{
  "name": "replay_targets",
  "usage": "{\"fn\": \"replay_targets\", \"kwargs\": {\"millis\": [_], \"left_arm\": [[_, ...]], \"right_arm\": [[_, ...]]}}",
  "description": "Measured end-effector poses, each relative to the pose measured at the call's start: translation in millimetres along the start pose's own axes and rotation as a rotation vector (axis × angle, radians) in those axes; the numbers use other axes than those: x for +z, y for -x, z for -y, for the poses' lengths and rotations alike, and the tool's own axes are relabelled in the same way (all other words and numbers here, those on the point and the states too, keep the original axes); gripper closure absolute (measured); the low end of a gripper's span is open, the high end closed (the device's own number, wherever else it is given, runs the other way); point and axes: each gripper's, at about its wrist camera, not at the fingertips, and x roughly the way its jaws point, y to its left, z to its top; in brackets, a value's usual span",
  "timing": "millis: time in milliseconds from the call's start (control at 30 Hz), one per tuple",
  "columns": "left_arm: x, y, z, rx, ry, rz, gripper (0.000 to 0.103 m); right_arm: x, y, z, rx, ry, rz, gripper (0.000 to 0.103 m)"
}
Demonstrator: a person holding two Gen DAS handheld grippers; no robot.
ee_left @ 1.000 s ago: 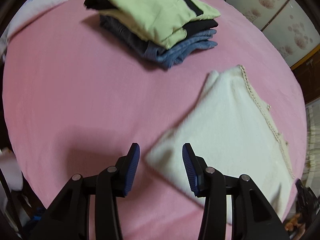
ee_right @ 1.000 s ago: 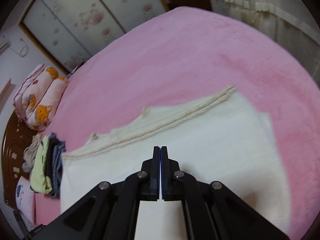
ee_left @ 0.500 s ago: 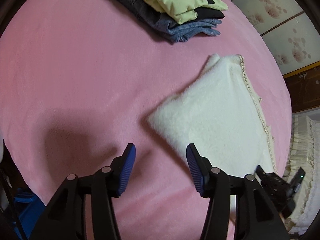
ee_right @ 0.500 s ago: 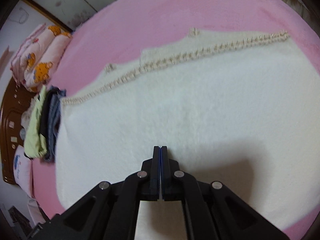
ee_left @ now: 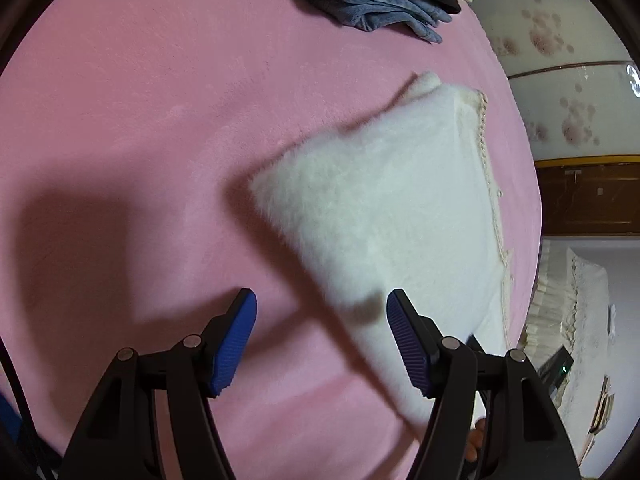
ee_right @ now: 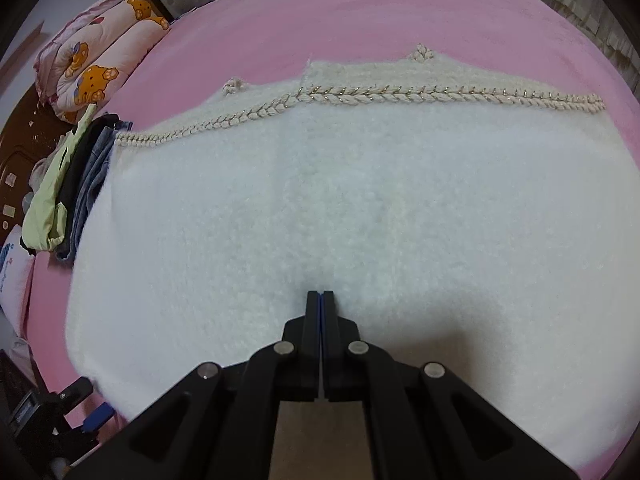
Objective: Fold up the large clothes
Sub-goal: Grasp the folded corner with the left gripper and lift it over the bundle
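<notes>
Left wrist view: left gripper (ee_left: 320, 340) jaws just been opening, wide, over white fuzzy garment's (ee_left: 392, 216) near edge. Right gripper (ee_right: 321, 300) closed, tips against garment, flat on pink bedspread (ee_left: 140, 120).

Pink bedspread (ee_left: 160, 120) — bear-print quilt (ee_right: 100, 56)

Your left gripper (ee_left: 320, 336) has matte black, angular arms with triangular cut-outs, each carrying round silver screws at the joints. Its fingers (ee_left: 236, 340) wear ribbed blue pads with rounded tips. Your right gripper (ee_right: 321, 300) is built the same: black arms, four silver screws, and only a thin blue line where the pads meet.
</notes>
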Motion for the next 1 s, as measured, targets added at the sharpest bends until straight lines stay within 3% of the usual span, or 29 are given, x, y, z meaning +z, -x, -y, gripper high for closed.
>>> {"fn": "replay_targets", "kwargs": {"millis": [233, 367, 400, 433, 533, 700, 800, 1000], "left_arm": [[25, -19, 5, -0.100, -0.026, 0.054, 0.037], [47, -35, 11, -0.135, -0.012, 0.036, 0.037], [48, -36, 12, -0.144, -0.008, 0.039, 0.041], [49, -36, 12, -0.158, 0.002, 0.048, 0.052], [51, -37, 10, -0.182, 0.038, 0.029, 0.063], [52, -31, 4, -0.250, 0.142, -0.018, 0.074], [49, -17, 18, -0.258, 0.084, -0.005, 0.079], [20, 18, 78, -0.465, -0.048, 0.066, 0.080]], "right_arm": [[0, 1, 1, 0.012, -0.015, -0.001, 0.103], [-3, 3, 6, 0.008, -0.055, 0.013, 0.103], [-3, 3, 6, 0.001, -0.063, 0.016, 0.103], [-4, 3, 4, -0.010, -0.072, 0.020, 0.103], [-4, 2, 0, -0.037, -0.087, 0.024, 0.103], [-6, 2, -1, -0.047, -0.146, 0.047, 0.103], [-9, 3, 1, -0.033, -0.171, 0.069, 0.103], [-19, 7, 18, 0.061, -0.186, 0.112, 0.103]]}}
